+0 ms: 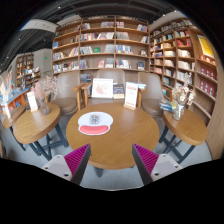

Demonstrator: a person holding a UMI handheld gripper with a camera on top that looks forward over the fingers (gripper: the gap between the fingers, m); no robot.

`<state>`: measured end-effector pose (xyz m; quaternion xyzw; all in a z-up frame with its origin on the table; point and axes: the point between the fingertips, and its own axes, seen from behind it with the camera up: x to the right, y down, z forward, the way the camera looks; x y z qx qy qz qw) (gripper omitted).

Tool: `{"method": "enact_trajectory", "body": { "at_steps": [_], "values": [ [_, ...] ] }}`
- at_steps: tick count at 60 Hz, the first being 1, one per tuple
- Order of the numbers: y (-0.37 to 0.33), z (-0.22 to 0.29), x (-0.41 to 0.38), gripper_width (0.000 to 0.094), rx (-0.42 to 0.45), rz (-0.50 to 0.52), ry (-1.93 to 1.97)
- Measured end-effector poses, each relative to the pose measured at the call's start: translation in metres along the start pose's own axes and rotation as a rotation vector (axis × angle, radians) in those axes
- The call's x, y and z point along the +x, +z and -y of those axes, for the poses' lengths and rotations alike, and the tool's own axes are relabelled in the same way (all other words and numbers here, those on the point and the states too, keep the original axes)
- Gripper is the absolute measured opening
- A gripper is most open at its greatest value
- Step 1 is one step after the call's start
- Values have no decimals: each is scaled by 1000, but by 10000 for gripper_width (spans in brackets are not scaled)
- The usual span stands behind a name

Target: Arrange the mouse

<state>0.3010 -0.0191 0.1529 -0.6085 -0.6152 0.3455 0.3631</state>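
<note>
Two pads of my tool (109, 160) stand wide apart and hold nothing, so I judge I'm at the approach: the mouse (95, 120) sits on its mat (95, 123) mid-counter (120, 140), well ahead, and I must advance, then lower over it.

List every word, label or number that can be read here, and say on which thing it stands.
None can be read.
White upright sign cards on the round wooden table: print too small.
Books on the wooden wall shelves: titles too small.
Red-and-white round mat: no legible text.
</note>
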Motion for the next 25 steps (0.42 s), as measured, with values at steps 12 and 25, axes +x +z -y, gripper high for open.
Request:
{"method": "enact_trajectory", "body": {
  "at_steps": [12,25],
  "values": [
    [-34,-30,17,851,-6,-22,0],
    [-45,-40,20,849,2,-16,4]
  ]
}}
